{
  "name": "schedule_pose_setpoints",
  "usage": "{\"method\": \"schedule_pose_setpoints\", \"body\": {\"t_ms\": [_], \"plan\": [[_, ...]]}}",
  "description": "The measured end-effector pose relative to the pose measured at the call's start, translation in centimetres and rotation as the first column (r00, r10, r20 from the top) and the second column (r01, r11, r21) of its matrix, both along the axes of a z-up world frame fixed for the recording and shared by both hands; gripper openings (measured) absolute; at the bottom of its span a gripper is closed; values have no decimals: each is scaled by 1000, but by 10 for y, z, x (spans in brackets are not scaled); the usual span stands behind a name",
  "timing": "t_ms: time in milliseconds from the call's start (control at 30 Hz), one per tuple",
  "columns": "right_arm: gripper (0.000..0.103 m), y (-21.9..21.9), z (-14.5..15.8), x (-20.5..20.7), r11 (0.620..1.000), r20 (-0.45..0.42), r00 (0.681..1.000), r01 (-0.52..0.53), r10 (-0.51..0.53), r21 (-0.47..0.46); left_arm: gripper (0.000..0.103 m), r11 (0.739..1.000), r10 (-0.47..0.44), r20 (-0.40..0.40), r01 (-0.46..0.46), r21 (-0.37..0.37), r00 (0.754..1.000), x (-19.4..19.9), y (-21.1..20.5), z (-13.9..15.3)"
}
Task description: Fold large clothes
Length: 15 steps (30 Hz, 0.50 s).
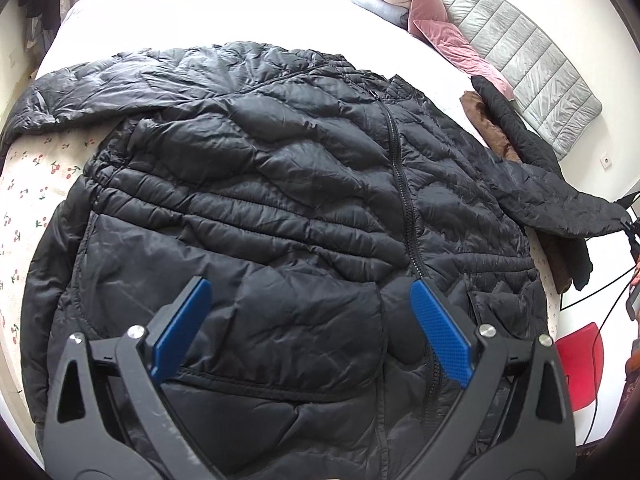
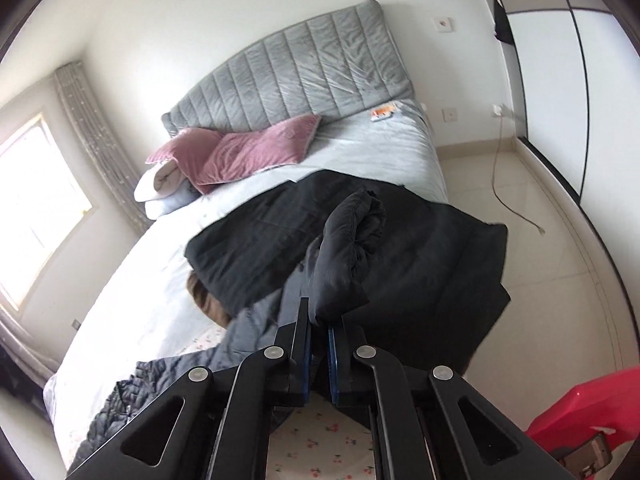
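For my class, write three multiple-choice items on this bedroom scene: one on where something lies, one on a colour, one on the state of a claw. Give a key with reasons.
1. Where does the jacket lie?
A. On the floor
B. On the bed
C. On a chair

2. What colour is the cushion by the headboard?
A. Pink
B. Green
C. Yellow

3. How is the right claw?
A. Open above the bed
B. Shut on nothing
C. Shut on the sleeve

Key: B, the jacket is spread across the bed; A, the cushion is dusty pink; C, its pads pinch the sleeve's end, which is raised off the bed, while the left claw is open.
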State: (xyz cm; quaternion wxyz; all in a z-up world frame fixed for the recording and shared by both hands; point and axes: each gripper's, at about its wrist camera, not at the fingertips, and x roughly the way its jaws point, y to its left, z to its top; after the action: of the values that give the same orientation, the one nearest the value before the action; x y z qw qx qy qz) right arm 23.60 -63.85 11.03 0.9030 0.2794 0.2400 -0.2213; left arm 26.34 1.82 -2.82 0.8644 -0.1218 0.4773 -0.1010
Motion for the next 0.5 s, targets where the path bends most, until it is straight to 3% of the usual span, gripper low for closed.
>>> {"method": "schedule_pose_setpoints", "body": {"t_ms": [267, 500], "plan": [[6, 99, 86, 51, 970, 110, 968, -209, 223, -126, 100, 999, 27, 16, -26, -46, 1000, -1, 13, 7], [6, 215, 110, 103, 876, 86, 883, -439, 462, -199, 100, 996, 54, 17, -53, -71, 998, 2, 24, 10]]}}
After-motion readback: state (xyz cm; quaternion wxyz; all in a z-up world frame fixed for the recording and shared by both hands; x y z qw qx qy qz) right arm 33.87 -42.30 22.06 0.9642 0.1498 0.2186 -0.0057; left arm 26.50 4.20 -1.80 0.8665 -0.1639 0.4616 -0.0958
